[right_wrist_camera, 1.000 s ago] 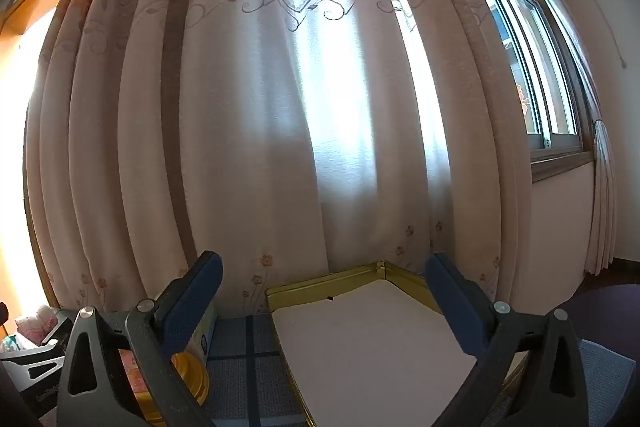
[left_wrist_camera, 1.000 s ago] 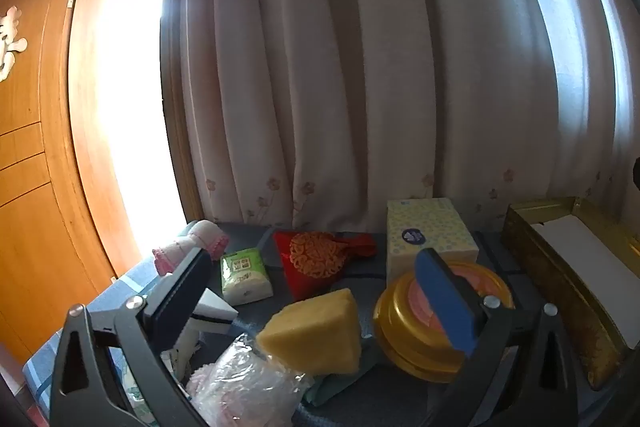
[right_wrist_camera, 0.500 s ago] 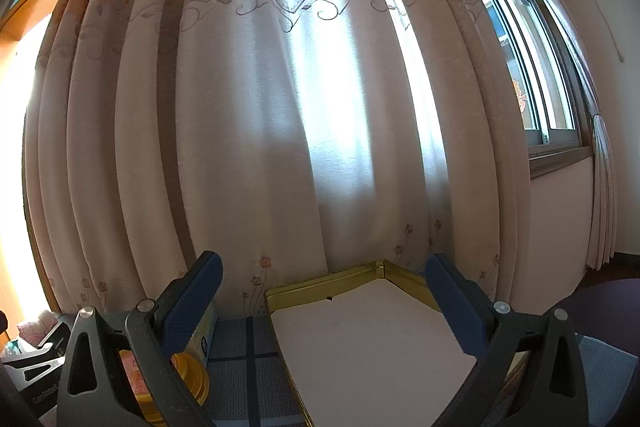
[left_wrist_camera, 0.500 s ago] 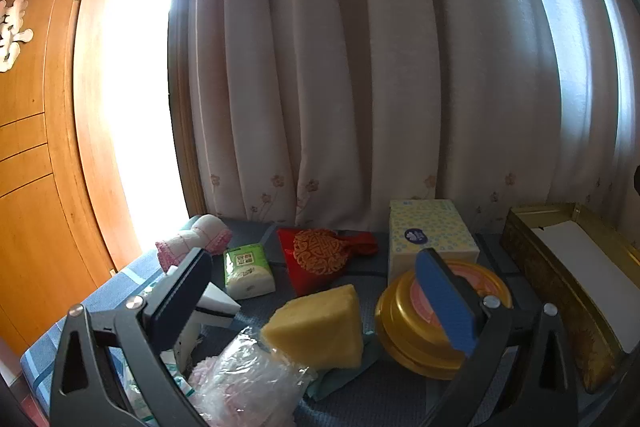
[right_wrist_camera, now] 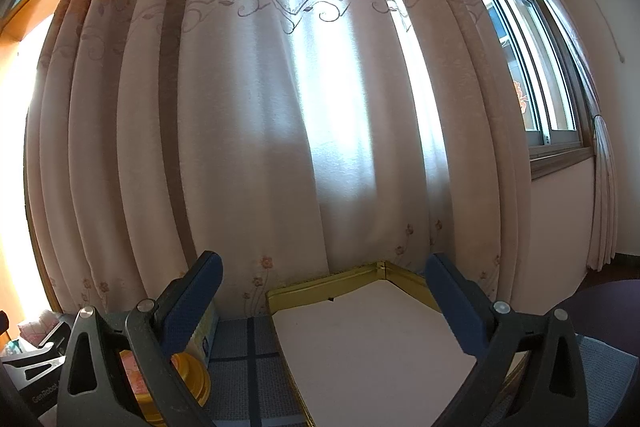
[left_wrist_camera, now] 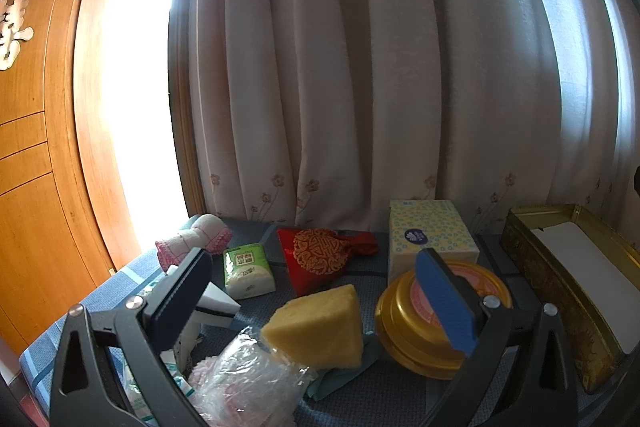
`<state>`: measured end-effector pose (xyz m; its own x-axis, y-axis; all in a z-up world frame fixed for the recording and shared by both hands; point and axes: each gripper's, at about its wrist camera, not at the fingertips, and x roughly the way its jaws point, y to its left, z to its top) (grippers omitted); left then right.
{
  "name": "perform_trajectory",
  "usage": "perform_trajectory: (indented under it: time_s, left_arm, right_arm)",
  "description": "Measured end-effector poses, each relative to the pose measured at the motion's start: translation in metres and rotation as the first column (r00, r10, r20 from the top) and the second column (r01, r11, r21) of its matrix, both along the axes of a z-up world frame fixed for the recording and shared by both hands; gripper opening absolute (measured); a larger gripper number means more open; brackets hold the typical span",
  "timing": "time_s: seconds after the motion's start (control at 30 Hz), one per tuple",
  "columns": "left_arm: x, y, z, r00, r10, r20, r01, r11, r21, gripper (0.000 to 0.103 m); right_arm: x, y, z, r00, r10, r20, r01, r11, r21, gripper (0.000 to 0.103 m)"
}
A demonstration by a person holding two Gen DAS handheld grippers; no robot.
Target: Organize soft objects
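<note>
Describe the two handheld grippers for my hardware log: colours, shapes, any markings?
Left gripper and right gripper match: dark grey plastic triangular arms with cut-out slots and silver screws, ending in flat rectangular blue pads. The left gripper's body, seen from the right wrist, bears partly hidden white lettering.

both wrist views face the curtain [left_wrist_camera: 360, 67], sharing the gold tin [right_wrist_camera: 192, 375].

I count one yellow sponge [left_wrist_camera: 318, 325], two tissue packs [left_wrist_camera: 248, 269], one red pouch [left_wrist_camera: 320, 259], one gold tin [left_wrist_camera: 424, 323], and one gold box [left_wrist_camera: 560, 291].
</note>
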<state>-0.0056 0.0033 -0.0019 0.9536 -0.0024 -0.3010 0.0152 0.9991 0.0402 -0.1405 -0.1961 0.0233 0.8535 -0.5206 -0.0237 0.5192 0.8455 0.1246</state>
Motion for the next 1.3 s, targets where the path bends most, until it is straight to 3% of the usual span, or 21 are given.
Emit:
perform_trajectory:
  time_s: [1.03, 1.2, 1.3]
  left_arm:
    - [-0.009, 0.001, -0.001, 0.999, -0.021, -0.024, 0.021, 1.000, -0.011, 0.102]
    - [-0.021, 0.023, -0.001, 0.999, -0.008, -0.034, 0.007, 1.000, -0.030, 0.102]
    - [-0.019, 0.054, -0.002, 0.995, 0.045, -0.089, -0.051, 0.997, -0.060, 0.102]
  right_arm:
    - [0.001, 0.002, 0.000, 1.000, 0.014, 0.014, -0.014, 1.000, -0.003, 0.102]
    - [-0.002, 0.002, -0.001, 1.000, 0.015, 0.025, -0.015, 1.000, 0.000, 0.102]
    - [-0.002, 0.001, 0.000, 1.000, 0.018, 0.026, -0.018, 1.000, 0.003, 0.102]
